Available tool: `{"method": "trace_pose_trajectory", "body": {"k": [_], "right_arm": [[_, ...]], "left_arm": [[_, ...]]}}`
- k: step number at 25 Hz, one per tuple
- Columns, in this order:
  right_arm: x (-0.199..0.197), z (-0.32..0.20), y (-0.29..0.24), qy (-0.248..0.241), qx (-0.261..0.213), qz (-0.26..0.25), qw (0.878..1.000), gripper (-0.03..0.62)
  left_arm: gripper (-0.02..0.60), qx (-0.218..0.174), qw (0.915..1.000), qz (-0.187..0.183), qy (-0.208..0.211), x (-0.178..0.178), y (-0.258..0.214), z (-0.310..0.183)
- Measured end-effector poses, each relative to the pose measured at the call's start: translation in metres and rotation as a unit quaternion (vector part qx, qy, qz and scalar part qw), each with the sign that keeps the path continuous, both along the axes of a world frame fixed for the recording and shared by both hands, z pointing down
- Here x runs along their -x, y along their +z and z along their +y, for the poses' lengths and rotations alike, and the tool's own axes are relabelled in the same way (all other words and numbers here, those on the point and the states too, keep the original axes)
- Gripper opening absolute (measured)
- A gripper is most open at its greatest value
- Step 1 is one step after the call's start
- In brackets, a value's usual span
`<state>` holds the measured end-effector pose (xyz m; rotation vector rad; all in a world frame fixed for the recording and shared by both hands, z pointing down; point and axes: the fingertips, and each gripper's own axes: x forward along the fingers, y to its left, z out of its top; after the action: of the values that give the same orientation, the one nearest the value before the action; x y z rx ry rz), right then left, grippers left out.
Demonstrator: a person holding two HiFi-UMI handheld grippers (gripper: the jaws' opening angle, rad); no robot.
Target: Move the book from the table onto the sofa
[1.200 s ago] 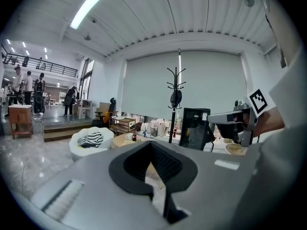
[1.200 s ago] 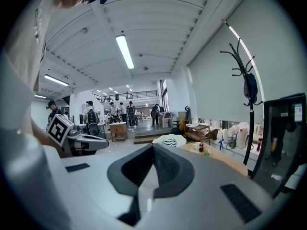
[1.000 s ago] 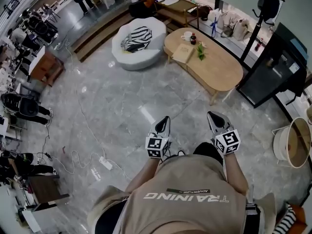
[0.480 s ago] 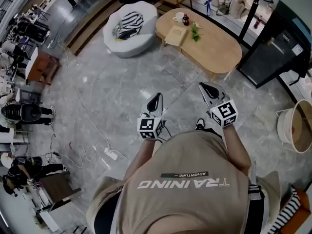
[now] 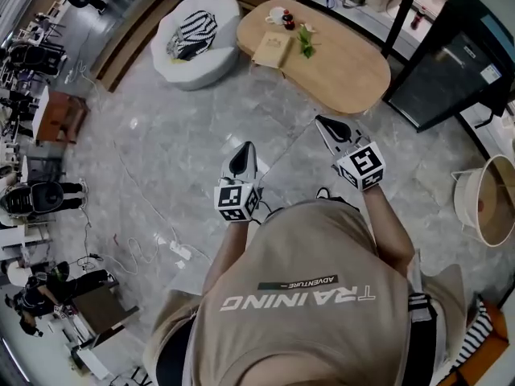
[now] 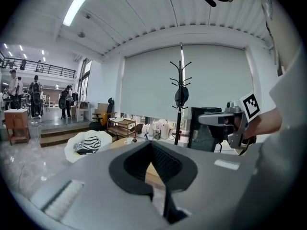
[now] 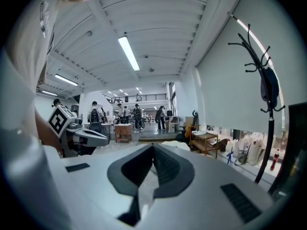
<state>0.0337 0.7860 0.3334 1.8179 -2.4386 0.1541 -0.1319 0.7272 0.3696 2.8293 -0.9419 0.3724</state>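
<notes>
The tan book (image 5: 272, 49) lies on the oval wooden table (image 5: 354, 75), near the end that faces the round white sofa (image 5: 211, 59). A striped cushion (image 5: 187, 43) lies on the sofa. I hold both grippers out over the marble floor, well short of the table. My left gripper (image 5: 244, 145) is shut and empty, and so is my right gripper (image 5: 320, 120). In the left gripper view the jaws (image 6: 151, 143) meet at the tip, with the sofa (image 6: 86, 145) beyond. The right gripper view shows the same shut jaws (image 7: 153, 146).
A cup (image 5: 276, 14), a bottle (image 5: 288, 20) and a small plant (image 5: 306, 43) share the table. A black cabinet (image 5: 451, 63) and coat stand (image 6: 181, 99) stand behind it. A round tub (image 5: 483, 199) is at the right, a power strip with cables (image 5: 179, 252) at the left.
The person has walked forward, so both grippers are nearer the table and sofa. Both stay shut and empty.
</notes>
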Motion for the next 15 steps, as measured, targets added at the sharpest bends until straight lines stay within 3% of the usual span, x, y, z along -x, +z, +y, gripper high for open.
{"method": "trace_pose_trajectory", "body": {"k": [8, 15], "right_arm": [[-0.017, -0.035, 0.02, -0.027, 0.017, -0.001, 0.999, 0.005], [-0.004, -0.086, 0.033, -0.027, 0.042, 0.006, 0.999, 0.005]], "left_arm": [[-0.009, 0.015, 0.9997, 0.002, -0.018, -0.025, 0.016, -0.031], [-0.009, 0.032, 0.9994, 0.007, -0.009, -0.017, 0.025, -0.086]]}}
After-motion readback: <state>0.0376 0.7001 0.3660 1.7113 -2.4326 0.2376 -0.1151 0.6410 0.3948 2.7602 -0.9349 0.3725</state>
